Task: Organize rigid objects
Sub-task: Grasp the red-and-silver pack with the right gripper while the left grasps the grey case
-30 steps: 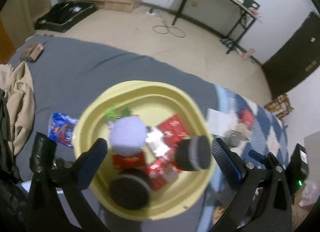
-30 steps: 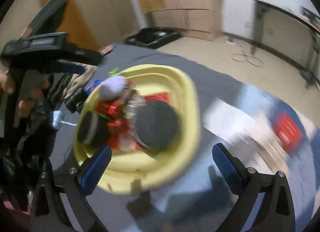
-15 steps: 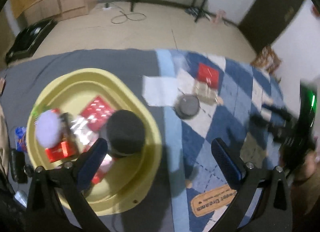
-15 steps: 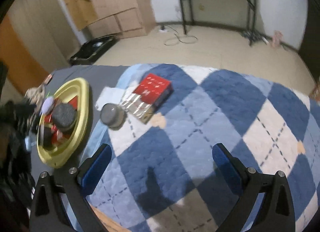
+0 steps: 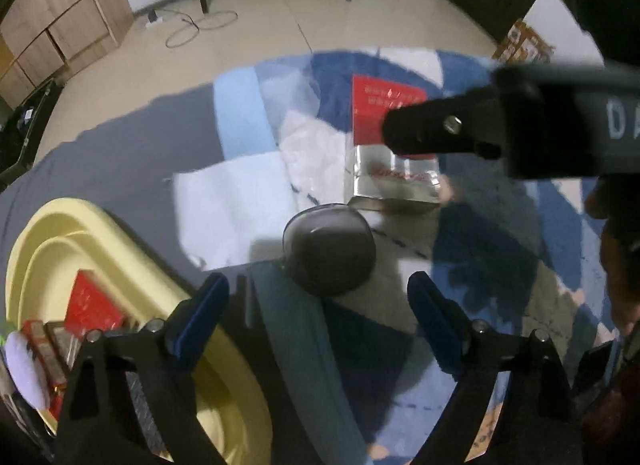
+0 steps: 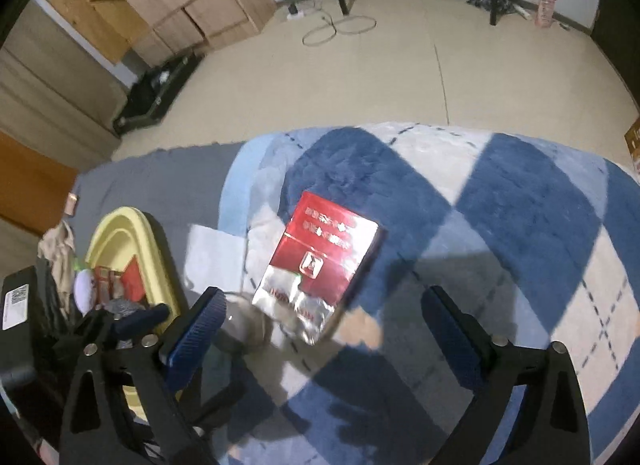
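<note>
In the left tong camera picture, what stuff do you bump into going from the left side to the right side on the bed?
Yellow basin → white paper sheet → round grey lidded container → red and silver box → the other tongs' black arm.

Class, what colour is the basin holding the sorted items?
Pale yellow basin; clearest in the left wrist view.
</note>
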Available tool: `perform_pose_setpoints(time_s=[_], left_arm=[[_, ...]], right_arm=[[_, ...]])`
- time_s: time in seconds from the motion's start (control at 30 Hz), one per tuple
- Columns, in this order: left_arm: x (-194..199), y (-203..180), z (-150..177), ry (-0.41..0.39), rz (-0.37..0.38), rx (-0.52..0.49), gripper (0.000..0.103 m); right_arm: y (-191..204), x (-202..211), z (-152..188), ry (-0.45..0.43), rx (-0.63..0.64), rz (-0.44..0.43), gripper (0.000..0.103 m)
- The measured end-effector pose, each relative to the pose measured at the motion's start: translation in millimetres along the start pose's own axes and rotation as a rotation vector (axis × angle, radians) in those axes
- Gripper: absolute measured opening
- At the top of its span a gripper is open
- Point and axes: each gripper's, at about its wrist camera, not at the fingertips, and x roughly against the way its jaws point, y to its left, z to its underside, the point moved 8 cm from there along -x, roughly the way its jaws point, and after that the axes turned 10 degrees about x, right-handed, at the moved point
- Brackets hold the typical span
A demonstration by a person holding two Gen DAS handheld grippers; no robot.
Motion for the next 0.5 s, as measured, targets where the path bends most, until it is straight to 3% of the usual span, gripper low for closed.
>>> perform_pose_setpoints(time_s=[0.23, 0.33, 0.37, 0.43, 0.5], left_arm=[[-24, 8, -8, 0.017, -0.004, 0.031, 0.083], [-25, 5, -12, -0.006, 0.0, 0.02, 0.072], [-25, 4, -13, -0.009, 0.003, 0.023, 0.066], [-23, 2, -13, -0.013, 0.007, 0.024, 0.056], [-18, 1, -14, -0.031, -0.002, 0.017, 0.056]], right_arm=[[2, -42, -10, 0.065, -0.029, -0.014, 0.092], [1, -59, -11, 0.091, -0.029, 0.009, 0.093], [1, -60, -12, 0.088, -0.021, 0.021, 0.091], [3, -60, -14, 0.069, 0.025, 0.058, 0.074], [4, -60, -15, 0.052, 0.064, 0.061, 0.068]])
